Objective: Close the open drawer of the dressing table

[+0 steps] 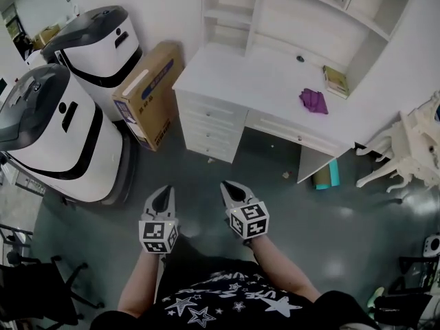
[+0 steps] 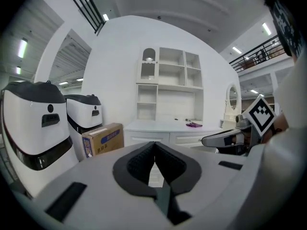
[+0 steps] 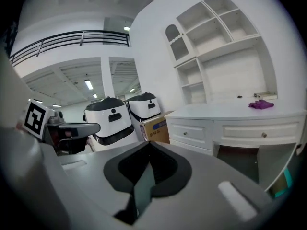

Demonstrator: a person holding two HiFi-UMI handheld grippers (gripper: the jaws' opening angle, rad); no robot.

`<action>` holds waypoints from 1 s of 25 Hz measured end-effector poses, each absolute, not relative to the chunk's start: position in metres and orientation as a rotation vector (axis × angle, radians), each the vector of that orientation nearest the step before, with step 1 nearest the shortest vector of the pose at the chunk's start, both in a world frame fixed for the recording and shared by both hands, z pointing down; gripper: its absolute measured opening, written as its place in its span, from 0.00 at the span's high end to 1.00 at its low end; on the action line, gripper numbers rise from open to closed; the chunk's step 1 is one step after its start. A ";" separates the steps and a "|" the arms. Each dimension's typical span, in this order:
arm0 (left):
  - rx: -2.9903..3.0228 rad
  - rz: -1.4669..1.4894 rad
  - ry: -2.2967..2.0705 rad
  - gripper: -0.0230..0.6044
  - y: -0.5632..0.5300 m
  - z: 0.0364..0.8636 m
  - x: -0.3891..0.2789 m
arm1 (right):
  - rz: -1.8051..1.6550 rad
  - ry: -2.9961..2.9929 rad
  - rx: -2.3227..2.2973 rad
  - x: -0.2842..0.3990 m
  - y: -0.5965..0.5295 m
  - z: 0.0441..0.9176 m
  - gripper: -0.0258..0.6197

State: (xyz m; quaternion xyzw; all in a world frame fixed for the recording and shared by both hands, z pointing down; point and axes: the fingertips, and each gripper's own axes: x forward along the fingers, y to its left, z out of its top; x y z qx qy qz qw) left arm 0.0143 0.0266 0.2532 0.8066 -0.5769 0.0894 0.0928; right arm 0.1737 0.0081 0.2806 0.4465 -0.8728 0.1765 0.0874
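The white dressing table (image 1: 261, 74) stands ahead against the wall, with a stack of small drawers (image 1: 210, 126) on its left. The front of the wide middle drawer (image 1: 292, 130) stands slightly out from under the top; it also shows in the right gripper view (image 3: 261, 134). My left gripper (image 1: 163, 192) and right gripper (image 1: 229, 188) hang side by side over the dark floor, well short of the table. Both are shut with nothing between the fingers. In the left gripper view the pads (image 2: 144, 159) meet at the tip.
A purple cloth (image 1: 313, 101) and a book (image 1: 336, 81) lie on the tabletop. A cardboard box (image 1: 148, 91) leans beside the drawers, with two large white machines (image 1: 48, 136) to the left. A teal roll (image 1: 328, 176) lies under the table, and an ornate white chair (image 1: 412, 150) stands right.
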 end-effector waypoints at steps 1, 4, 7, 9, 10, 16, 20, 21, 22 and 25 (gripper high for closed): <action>2.379 0.272 -1.725 0.95 0.037 0.257 0.022 | 0.513 -2.609 1.297 0.179 0.021 0.283 0.96; 2.329 0.292 -1.745 0.95 0.065 0.267 0.042 | 0.515 -2.628 1.224 0.194 0.053 0.290 0.96; 2.325 0.306 -1.748 0.95 0.088 0.265 0.058 | 0.553 -2.635 1.181 0.204 0.078 0.296 0.96; 2.315 0.312 -1.749 0.95 0.101 0.266 0.066 | 0.559 -2.624 1.168 0.210 0.093 0.302 0.96; 2.305 0.311 -1.746 0.95 0.105 0.269 0.070 | 0.559 -2.610 1.167 0.213 0.100 0.306 0.96; 2.297 0.344 -1.658 0.95 0.130 0.296 0.096 | 0.568 -2.541 1.163 0.224 0.140 0.321 0.96; 2.306 0.287 -1.660 0.95 0.144 0.292 0.103 | 0.533 -2.528 1.195 0.230 0.154 0.323 0.96; 2.316 0.274 -1.664 0.95 0.149 0.288 0.103 | 0.523 -2.533 1.203 0.229 0.157 0.321 0.96; 2.326 0.263 -1.669 0.95 0.155 0.284 0.102 | 0.508 -2.540 1.210 0.227 0.161 0.318 0.96; 2.334 0.230 -1.696 0.95 0.178 0.273 0.091 | 0.467 -2.563 1.228 0.217 0.176 0.307 0.96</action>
